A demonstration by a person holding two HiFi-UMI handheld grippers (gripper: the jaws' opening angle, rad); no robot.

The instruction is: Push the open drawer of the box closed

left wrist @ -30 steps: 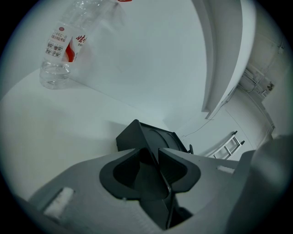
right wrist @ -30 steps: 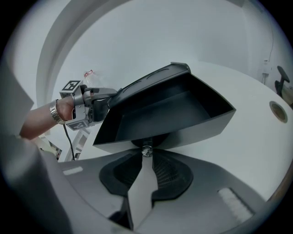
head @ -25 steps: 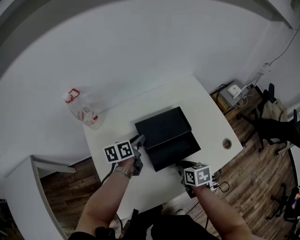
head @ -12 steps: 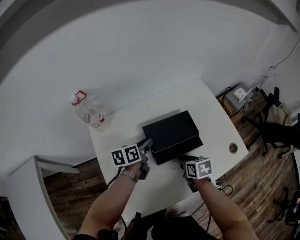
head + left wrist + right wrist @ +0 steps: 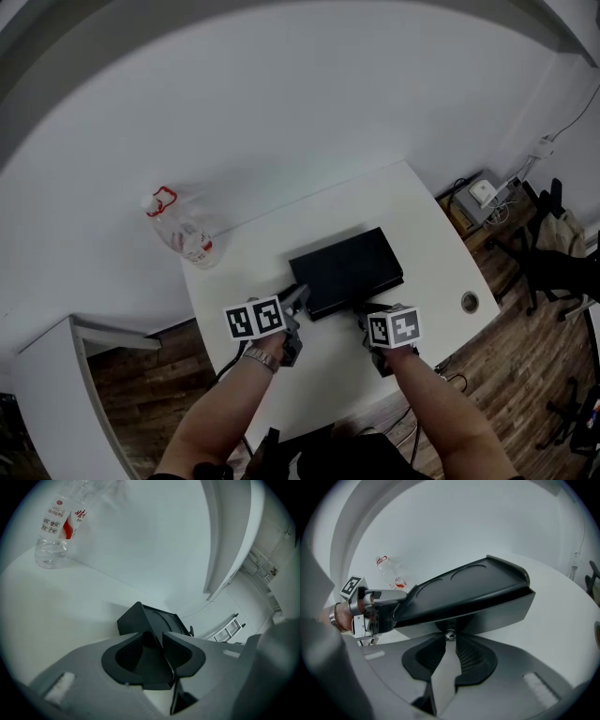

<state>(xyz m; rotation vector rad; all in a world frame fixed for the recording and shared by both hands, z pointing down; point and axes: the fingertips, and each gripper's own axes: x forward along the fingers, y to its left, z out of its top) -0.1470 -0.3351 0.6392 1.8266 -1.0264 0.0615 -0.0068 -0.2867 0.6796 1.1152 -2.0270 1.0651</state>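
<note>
Change: drawer [image 5: 497,613] has gone from well out to almost flush in the box [image 5: 349,267] | right gripper [image 5: 449,641]: clamped on the knob [image 5: 450,633] at the box front | left gripper [image 5: 153,641]: clamped on the box's left corner, bracing | task: likely nearly done; final nudge left.

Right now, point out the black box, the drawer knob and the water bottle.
black box [image 5: 349,267], head view, middle of its top face.
drawer knob [image 5: 450,633], right gripper view, the small metal knob's face.
water bottle [image 5: 58,523], left gripper view, on its label.
</note>
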